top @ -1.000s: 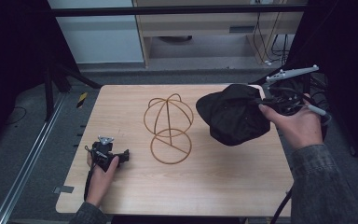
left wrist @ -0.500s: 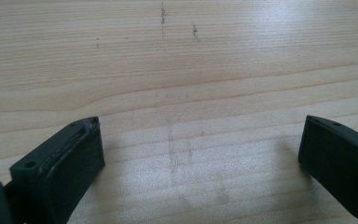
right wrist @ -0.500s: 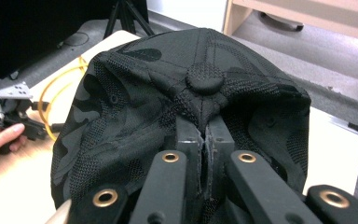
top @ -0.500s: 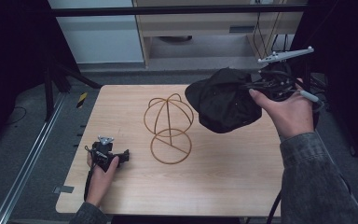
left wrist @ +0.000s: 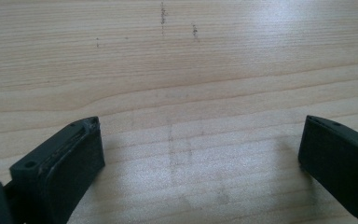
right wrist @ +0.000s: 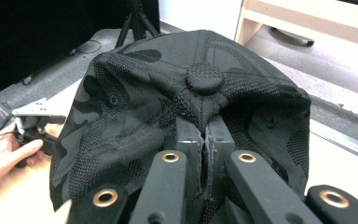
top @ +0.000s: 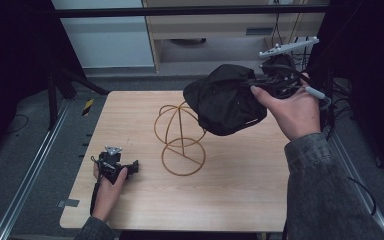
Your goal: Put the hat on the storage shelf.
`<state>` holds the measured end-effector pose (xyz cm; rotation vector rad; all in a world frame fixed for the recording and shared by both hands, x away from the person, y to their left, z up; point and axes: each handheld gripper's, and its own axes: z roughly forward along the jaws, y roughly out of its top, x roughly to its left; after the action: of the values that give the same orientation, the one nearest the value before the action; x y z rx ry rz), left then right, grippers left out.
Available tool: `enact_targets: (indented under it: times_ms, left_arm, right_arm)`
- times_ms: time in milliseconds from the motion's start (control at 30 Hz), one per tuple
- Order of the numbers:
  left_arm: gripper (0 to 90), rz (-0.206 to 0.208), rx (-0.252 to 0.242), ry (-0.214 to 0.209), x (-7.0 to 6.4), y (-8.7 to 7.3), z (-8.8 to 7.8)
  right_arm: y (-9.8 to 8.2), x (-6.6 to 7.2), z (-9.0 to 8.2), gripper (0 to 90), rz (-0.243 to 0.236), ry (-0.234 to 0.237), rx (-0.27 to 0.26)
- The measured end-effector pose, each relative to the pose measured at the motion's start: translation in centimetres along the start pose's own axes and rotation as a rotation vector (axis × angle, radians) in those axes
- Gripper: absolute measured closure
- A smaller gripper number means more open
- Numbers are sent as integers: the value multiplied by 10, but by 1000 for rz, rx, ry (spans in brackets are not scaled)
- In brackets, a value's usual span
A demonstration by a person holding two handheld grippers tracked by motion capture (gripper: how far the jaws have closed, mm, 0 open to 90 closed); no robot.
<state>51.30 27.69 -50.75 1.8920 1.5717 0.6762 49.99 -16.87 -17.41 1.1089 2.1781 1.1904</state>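
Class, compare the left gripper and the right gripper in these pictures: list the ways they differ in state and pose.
The left gripper has its fingers spread wide and empty, while the right gripper is shut on the black camouflage fabric cap, near its top button. The left gripper rests low at the light wooden table, while the right is raised, holding the cap by the gold wire hat stand. Both are hand-held with black fingers.
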Motion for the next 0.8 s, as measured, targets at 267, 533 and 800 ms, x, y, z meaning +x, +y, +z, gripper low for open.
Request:
enact_targets:
  times_ms: [267, 533, 800]
  left_arm:
    - [0, 0, 0, 0, 0, 0, 0]
    - [0, 1, 0, 0, 0, 0, 0]
    - [0, -4, -3, 1, 0, 0, 0]
  right_arm:
    - [12, 14, 10, 874, -21, 28, 2]
    - [21, 25, 17, 874, -45, 52, 4]
    - [24, 29, 23, 874, -46, 68, 7]
